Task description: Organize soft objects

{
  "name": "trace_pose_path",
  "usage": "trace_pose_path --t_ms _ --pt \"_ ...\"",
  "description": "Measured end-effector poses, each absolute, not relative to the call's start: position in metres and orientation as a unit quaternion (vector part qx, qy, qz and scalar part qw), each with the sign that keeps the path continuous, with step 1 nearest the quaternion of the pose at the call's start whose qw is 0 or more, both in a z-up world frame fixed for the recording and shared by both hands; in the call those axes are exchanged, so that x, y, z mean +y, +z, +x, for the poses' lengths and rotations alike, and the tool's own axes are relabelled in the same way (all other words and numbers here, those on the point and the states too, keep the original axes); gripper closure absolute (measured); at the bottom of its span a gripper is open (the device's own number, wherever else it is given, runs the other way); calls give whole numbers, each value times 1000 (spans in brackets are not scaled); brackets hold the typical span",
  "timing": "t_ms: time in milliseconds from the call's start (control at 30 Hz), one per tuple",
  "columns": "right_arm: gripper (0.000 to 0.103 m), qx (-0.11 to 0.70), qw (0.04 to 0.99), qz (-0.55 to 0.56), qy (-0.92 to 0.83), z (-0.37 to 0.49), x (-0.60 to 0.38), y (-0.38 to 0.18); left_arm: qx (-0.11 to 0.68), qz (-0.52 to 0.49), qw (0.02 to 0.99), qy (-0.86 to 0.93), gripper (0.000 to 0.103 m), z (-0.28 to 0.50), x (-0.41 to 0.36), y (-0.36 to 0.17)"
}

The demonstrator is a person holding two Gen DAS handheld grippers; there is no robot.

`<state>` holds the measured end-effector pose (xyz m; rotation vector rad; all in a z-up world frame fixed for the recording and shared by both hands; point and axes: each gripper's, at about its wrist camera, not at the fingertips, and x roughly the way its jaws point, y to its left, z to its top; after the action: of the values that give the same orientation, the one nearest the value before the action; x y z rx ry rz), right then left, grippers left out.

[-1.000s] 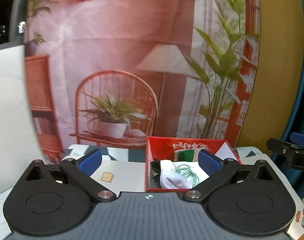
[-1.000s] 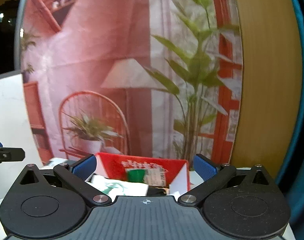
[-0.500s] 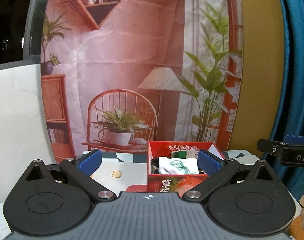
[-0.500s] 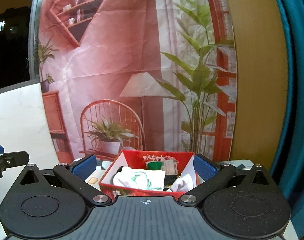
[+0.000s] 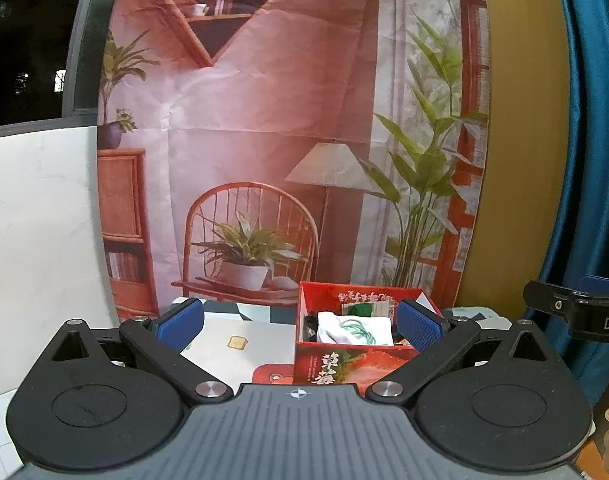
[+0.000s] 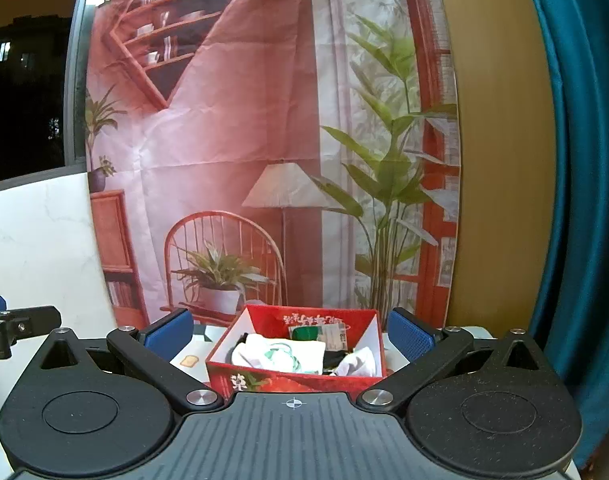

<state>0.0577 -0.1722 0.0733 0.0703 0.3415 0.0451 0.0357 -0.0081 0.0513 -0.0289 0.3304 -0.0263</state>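
Note:
A red cardboard box stands on the table and holds soft items: a white cloth with a green print, a dark piece and another white piece. My left gripper is open and empty, back from the box, which sits toward its right finger. My right gripper is also open and empty, with the box seen between its fingers but farther off. The right gripper's tip shows at the left wrist view's right edge.
A white mat with a small toast picture lies left of the box. A printed backdrop of a chair, lamp and plants hangs behind the table. A white panel is at left, a blue curtain at right.
Both grippers have pulled back and risen from the box, which now looks smaller and lower in both views. Both stay open and empty.

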Motion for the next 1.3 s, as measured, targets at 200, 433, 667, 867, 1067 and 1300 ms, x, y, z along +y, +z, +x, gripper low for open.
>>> trace_pose_path --t_ms 200,433,667,867,1067,1300 --pt "0 167 985 33 18 58 -176 75 164 -12 986 -10 0 33 -10 51" --pt "0 163 986 36 12 56 -178 73 164 -12 986 -10 0 33 -9 51" --pt "0 166 985 38 10 56 -179 74 161 -9 987 -9 0 31 -9 51" --pt "0 166 985 38 9 56 -181 74 159 -8 987 -8 0 31 -8 51" --pt "0 167 985 39 8 56 -181 74 159 -8 987 -7 0 29 -9 51" --pt "0 167 985 39 8 56 -181 74 158 -7 987 -9 0 28 -8 51"
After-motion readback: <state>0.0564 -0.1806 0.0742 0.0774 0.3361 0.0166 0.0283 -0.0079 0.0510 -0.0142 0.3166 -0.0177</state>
